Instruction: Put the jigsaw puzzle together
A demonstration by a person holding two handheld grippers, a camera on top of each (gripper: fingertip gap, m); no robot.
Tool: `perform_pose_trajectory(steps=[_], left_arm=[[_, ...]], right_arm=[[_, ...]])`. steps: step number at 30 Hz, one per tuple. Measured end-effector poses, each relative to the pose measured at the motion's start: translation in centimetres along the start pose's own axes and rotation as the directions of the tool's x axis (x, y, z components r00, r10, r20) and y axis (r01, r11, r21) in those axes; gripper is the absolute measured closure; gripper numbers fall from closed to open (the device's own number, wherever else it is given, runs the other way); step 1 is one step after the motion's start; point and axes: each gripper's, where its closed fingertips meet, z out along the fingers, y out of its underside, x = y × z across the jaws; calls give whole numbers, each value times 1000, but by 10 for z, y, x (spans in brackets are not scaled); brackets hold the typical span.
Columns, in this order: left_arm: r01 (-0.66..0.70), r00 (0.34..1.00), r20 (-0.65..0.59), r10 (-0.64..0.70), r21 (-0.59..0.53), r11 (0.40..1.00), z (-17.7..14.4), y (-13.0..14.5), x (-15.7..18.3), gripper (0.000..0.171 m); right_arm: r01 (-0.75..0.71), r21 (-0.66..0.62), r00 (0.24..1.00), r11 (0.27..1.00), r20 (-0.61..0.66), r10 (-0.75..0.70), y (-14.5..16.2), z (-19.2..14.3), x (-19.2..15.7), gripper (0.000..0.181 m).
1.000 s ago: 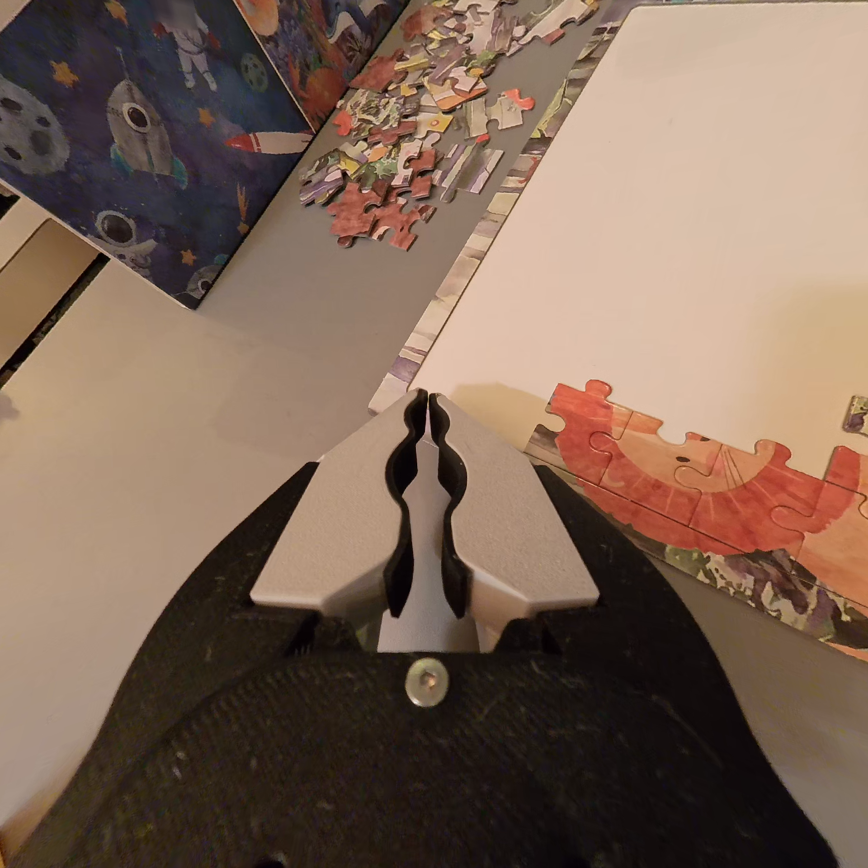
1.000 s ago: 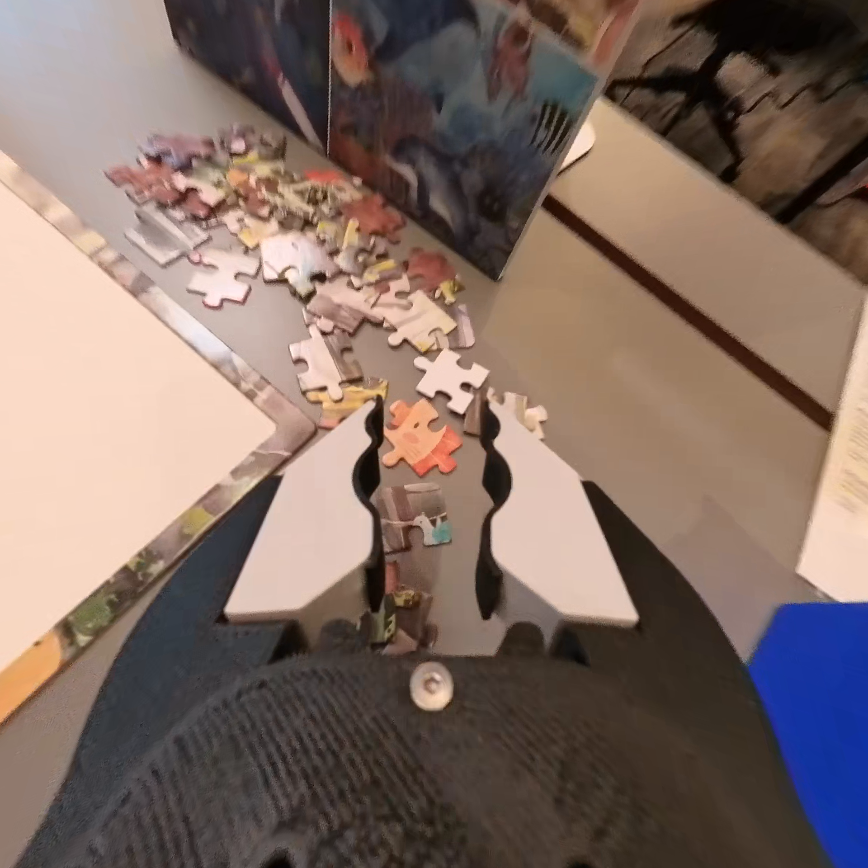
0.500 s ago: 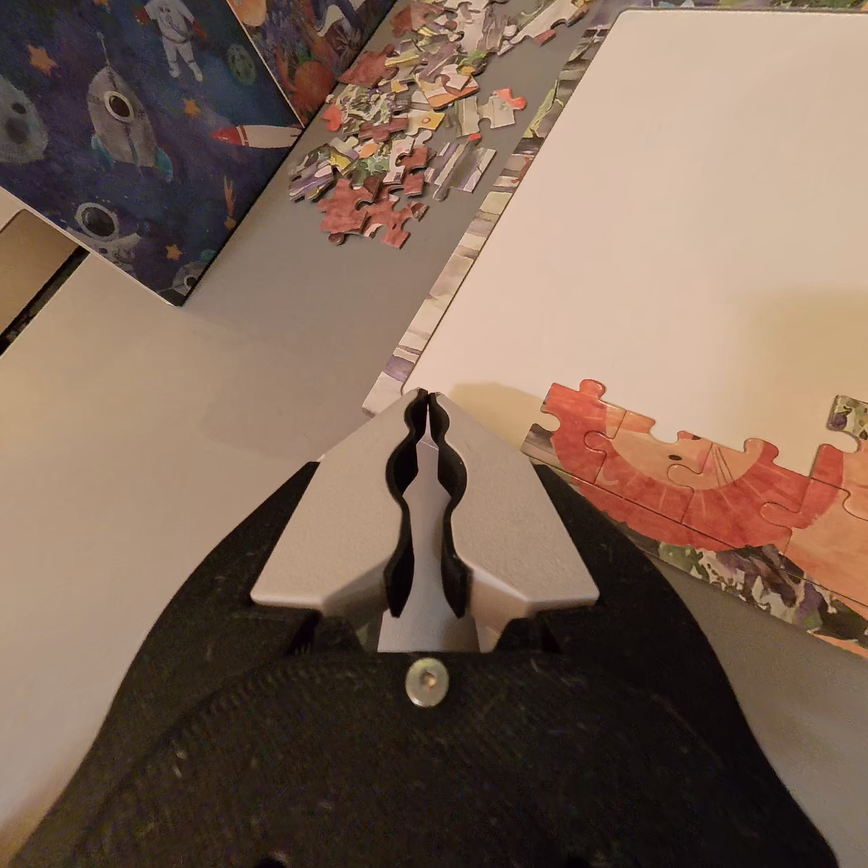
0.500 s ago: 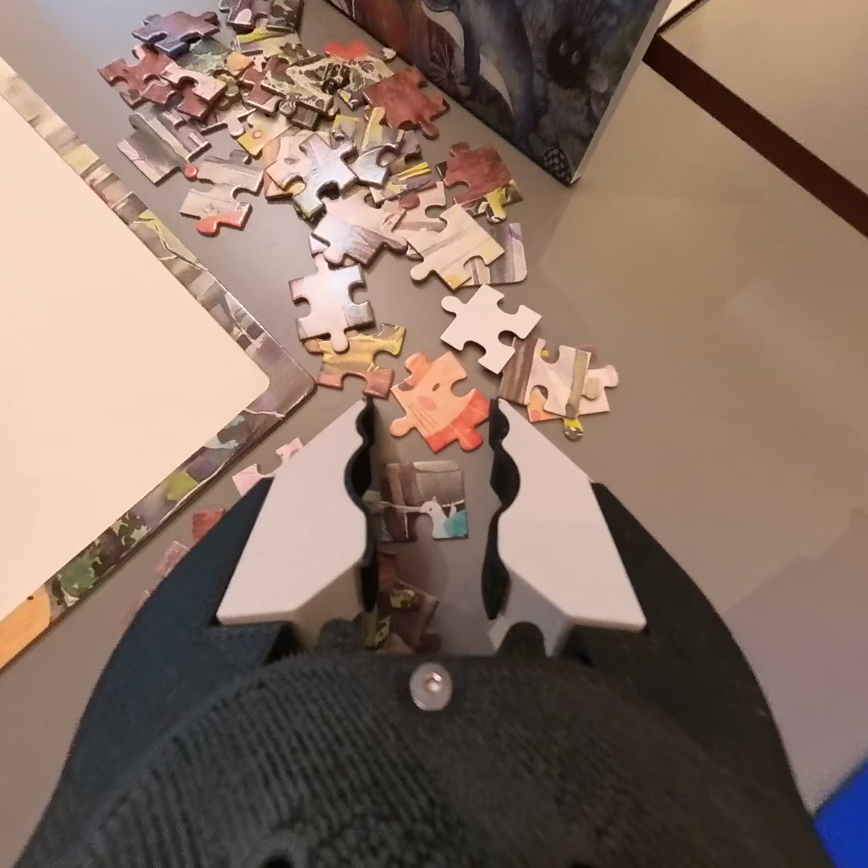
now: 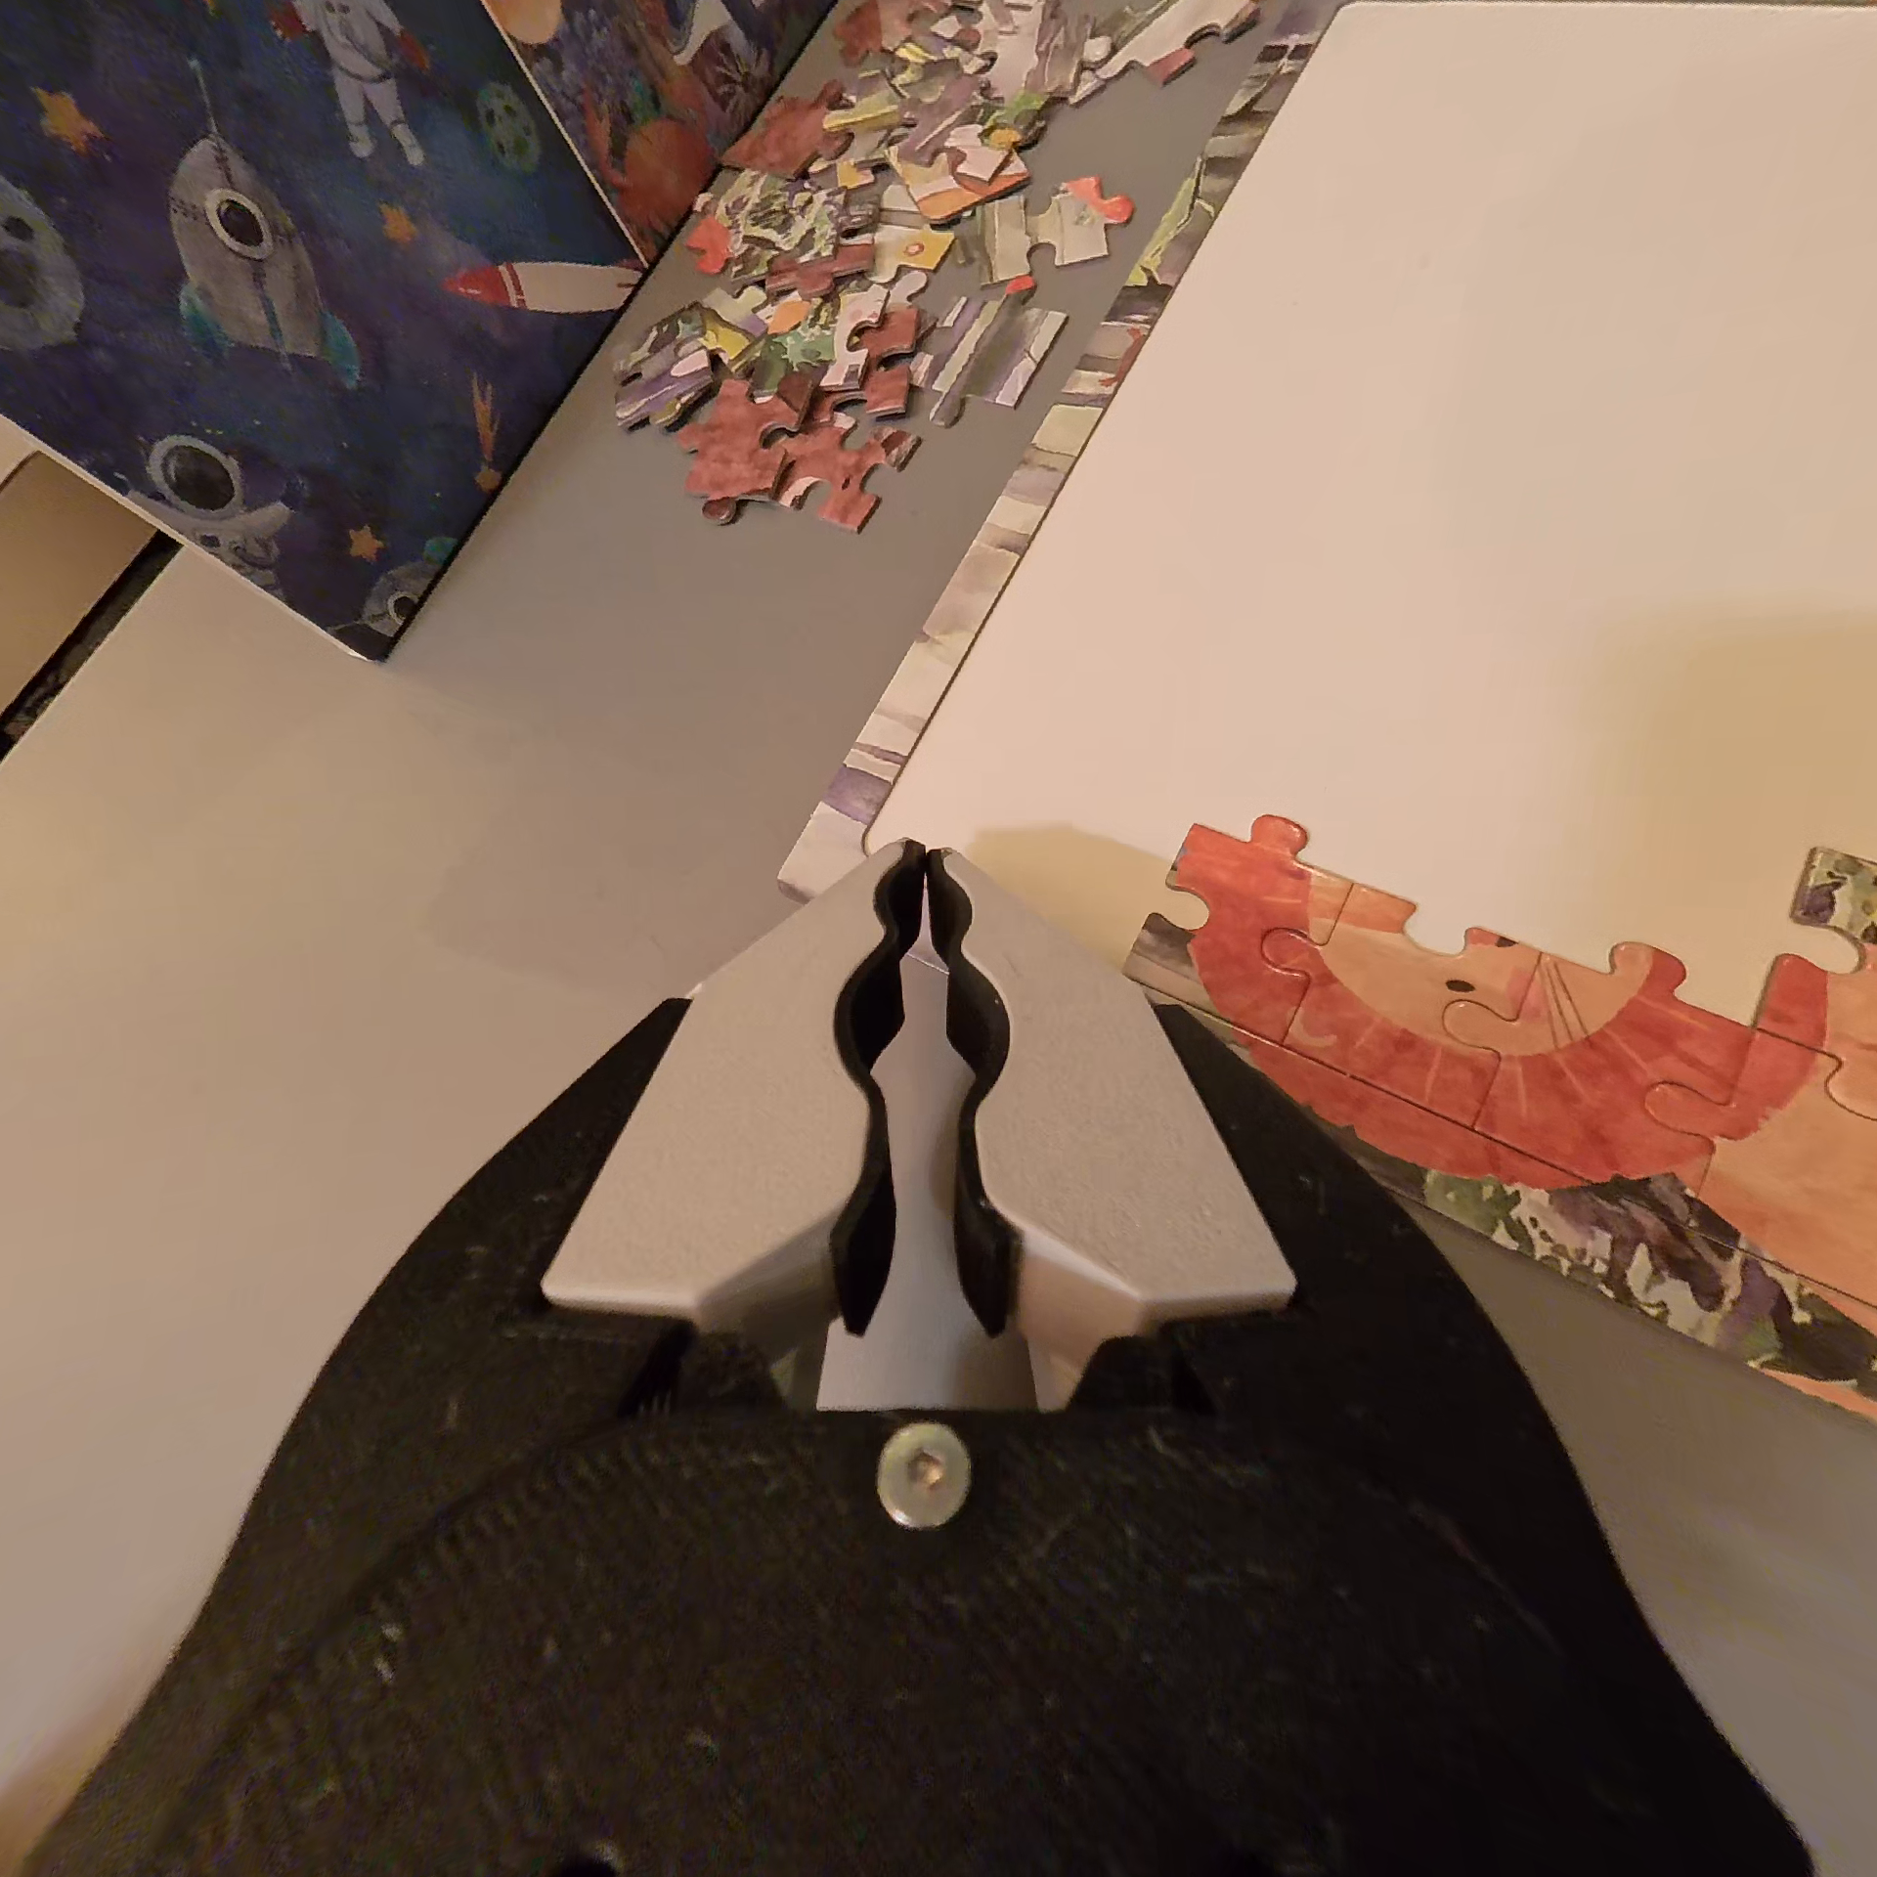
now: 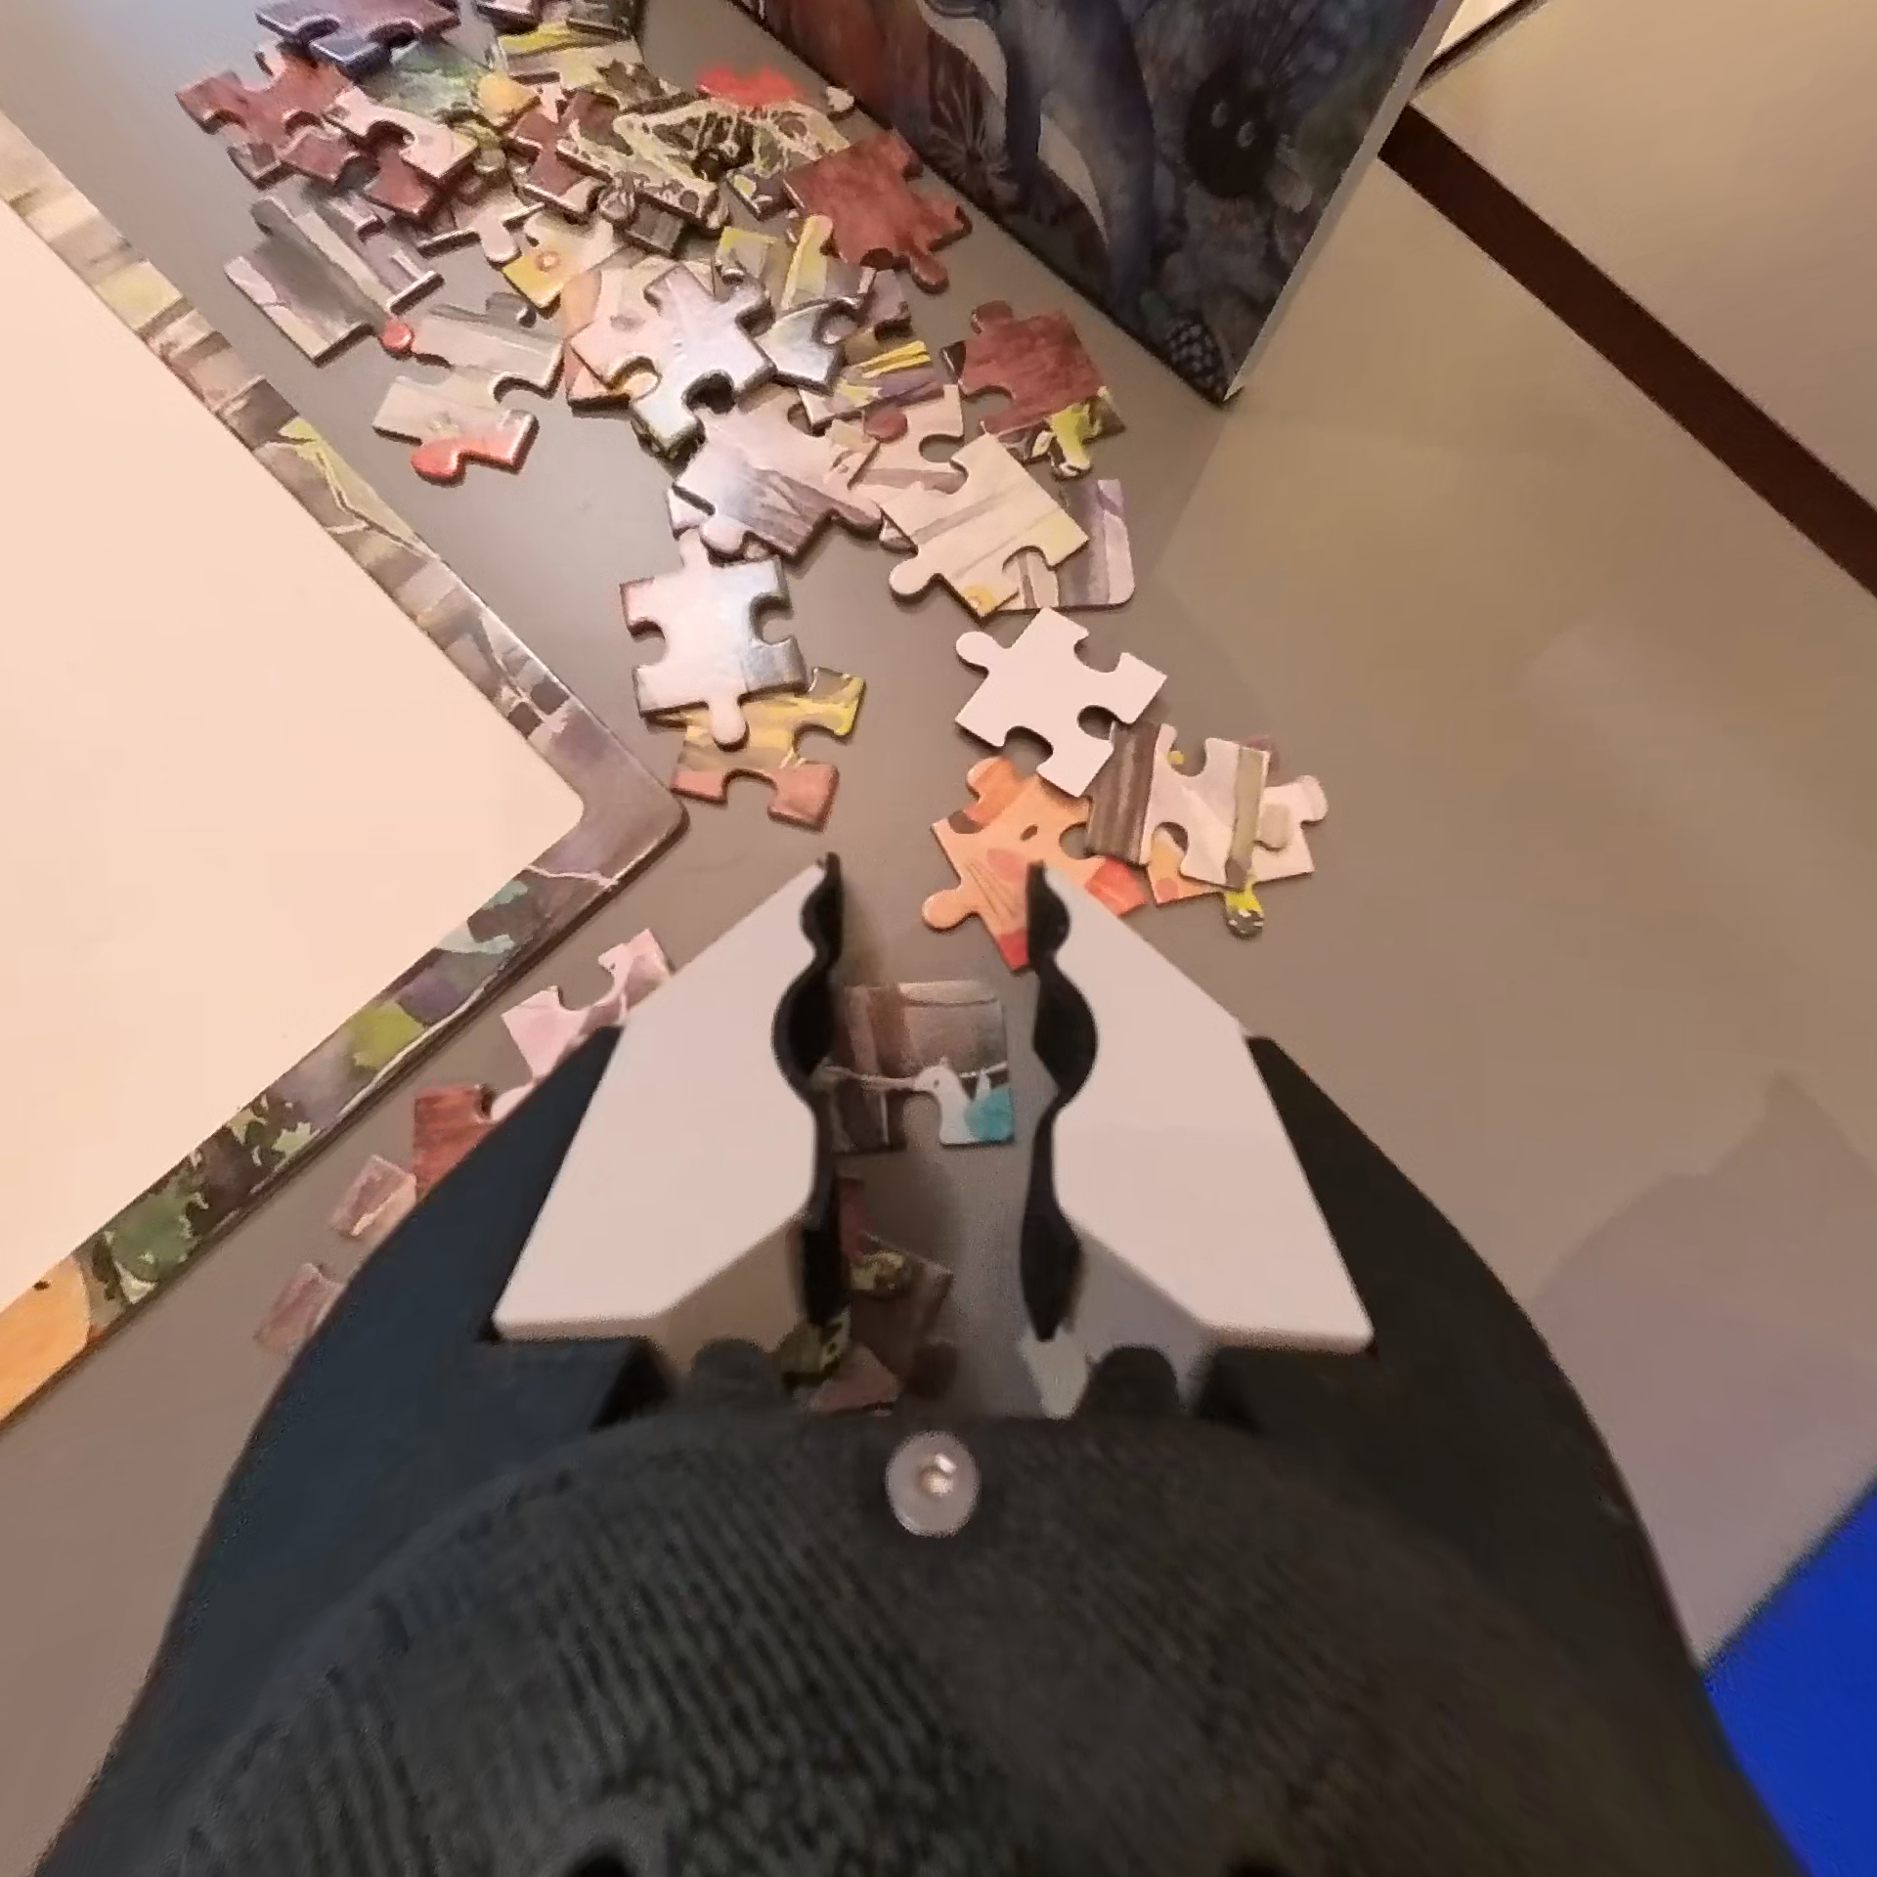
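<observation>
My left gripper (image 5: 924, 848) is shut and empty, held over the near left corner of the white puzzle tray (image 5: 1422, 457). A joined row of orange lion pieces (image 5: 1524, 1066) lies along the tray's near edge. A heap of loose pieces (image 5: 843, 305) lies left of the tray. My right gripper (image 6: 929, 879) is open and empty, low over the grey table. An orange face piece (image 6: 1000, 853) lies just ahead of its right finger, partly under a grey striped piece (image 6: 1199, 802). A piece with a white bird (image 6: 924, 1066) shows between the fingers. The tray corner (image 6: 569, 894) is to the left.
A space-themed puzzle box (image 5: 234, 254) stands at the far left. Another dark box (image 6: 1148, 132) stands behind the heap in the right wrist view. A white face-down piece (image 6: 1056, 701) lies beside the orange one. A blue object (image 6: 1808, 1605) is at the lower right. About 35 centimeters separates my left fingertips from my right.
My right gripper has moved forward and down towards the loose pieces and drifted left of the orange face piece. The left gripper has barely shifted and stays shut.
</observation>
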Motion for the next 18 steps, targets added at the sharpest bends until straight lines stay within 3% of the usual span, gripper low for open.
perform_pose_trajectory(steps=[6, 10, 18], left_arm=[[0, 1000, 0, 0, 0, 1000, 0, 0, 0, 171], [-3, 1000, 0, 3, -2, 1000, 0, 0, 0, 171], [-6, 1000, 0, 6, -2, 1000, 0, 0, 1, 171]], right_arm=[[-51, 21, 995, 998, -90, 53, -1, 1, 19, 136], [-141, 40, 989, 989, -39, 142, 0, 4, 17, 135], [-93, 7, 996, 996, -12, 93, 2, 1, 3, 140]])
